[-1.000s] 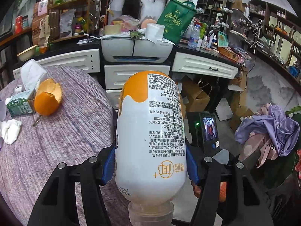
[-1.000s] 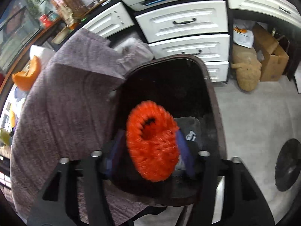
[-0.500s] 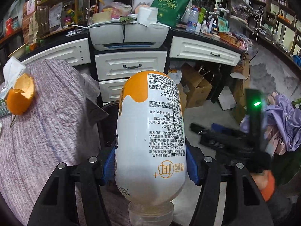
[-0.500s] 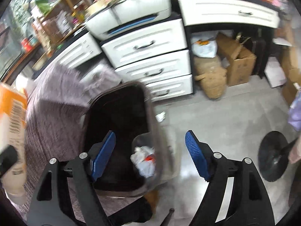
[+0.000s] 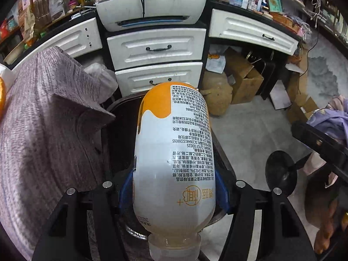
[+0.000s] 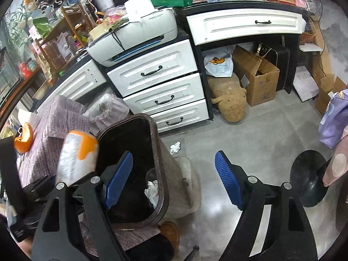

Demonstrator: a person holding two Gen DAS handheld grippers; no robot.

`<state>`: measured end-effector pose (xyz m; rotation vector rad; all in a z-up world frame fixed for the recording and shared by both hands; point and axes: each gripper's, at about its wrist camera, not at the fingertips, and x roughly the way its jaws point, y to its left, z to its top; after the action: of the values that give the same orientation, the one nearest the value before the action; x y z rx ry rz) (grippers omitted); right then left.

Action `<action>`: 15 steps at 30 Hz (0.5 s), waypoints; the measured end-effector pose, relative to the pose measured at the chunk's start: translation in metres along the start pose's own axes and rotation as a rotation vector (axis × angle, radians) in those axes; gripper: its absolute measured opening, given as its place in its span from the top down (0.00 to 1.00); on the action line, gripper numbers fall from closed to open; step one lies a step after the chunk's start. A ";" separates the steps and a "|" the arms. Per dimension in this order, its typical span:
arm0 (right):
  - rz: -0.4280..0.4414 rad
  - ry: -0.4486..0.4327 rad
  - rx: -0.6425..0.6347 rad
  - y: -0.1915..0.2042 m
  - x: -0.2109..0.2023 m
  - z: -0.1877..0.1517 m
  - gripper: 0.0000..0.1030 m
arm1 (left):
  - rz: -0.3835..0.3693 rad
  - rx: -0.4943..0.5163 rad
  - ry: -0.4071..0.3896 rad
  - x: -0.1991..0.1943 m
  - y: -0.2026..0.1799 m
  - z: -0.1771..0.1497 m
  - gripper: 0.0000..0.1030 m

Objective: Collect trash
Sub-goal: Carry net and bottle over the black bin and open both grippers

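The landmark here is the dark trash bin (image 6: 156, 169), standing on the grey floor (image 6: 250, 134) in front of the white drawer unit (image 6: 161, 87). To the bin's left lies the surface, draped in a purple-grey cloth (image 5: 50, 130) whose folded corner overhangs the bin's rim. Behind the bin, on top of the drawers, sits a white printer (image 6: 134, 41); behind and to its right a brown sack (image 6: 230, 104) and a cardboard box (image 6: 258, 80) fill the space under the desk. Between the bin and the drawers a crumpled clear plastic bag (image 6: 108, 111) is wedged beside the cloth. To the bin's right, further out on the floor, stands a round black stand base (image 6: 308, 178).

The left gripper (image 5: 174, 187) is clamped on a white-and-orange drink bottle (image 5: 174, 152) (held upside down, its neck toward the camera), and the bottle hangs directly over the bin's dark mouth. The right gripper (image 6: 174, 178) is spread wide and carries nothing, one blue pad over the bin's opening, the other over bare floor.

White crumpled paper (image 6: 152, 190) lies inside the bin; a smaller wad (image 6: 175, 147) lies on the floor just right of it. An orange peel (image 6: 24, 139) rests on the surface, well left of the bin.
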<state>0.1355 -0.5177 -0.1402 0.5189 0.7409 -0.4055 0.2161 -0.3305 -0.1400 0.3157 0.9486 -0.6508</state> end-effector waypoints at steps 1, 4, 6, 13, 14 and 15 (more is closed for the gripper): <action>0.004 0.004 -0.001 0.001 0.001 -0.001 0.25 | 0.007 -0.001 0.009 0.004 0.000 0.001 0.41; 0.009 0.011 -0.009 0.006 0.003 -0.003 0.25 | 0.026 -0.010 0.038 0.015 0.003 0.001 0.41; 0.013 0.016 -0.012 0.007 0.004 -0.004 0.25 | 0.028 -0.013 0.060 0.022 0.004 0.001 0.41; 0.014 0.025 -0.017 0.009 0.006 -0.007 0.24 | 0.038 0.015 0.053 0.022 -0.005 -0.005 0.10; 0.011 0.025 -0.016 0.008 0.006 -0.007 0.24 | 0.035 0.025 0.046 0.019 -0.007 -0.005 0.09; 0.008 0.024 -0.015 0.008 0.006 -0.006 0.24 | 0.028 0.039 0.043 0.015 -0.010 -0.005 0.09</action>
<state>0.1408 -0.5087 -0.1463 0.5137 0.7646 -0.3865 0.2125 -0.3408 -0.1550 0.3779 0.9718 -0.6396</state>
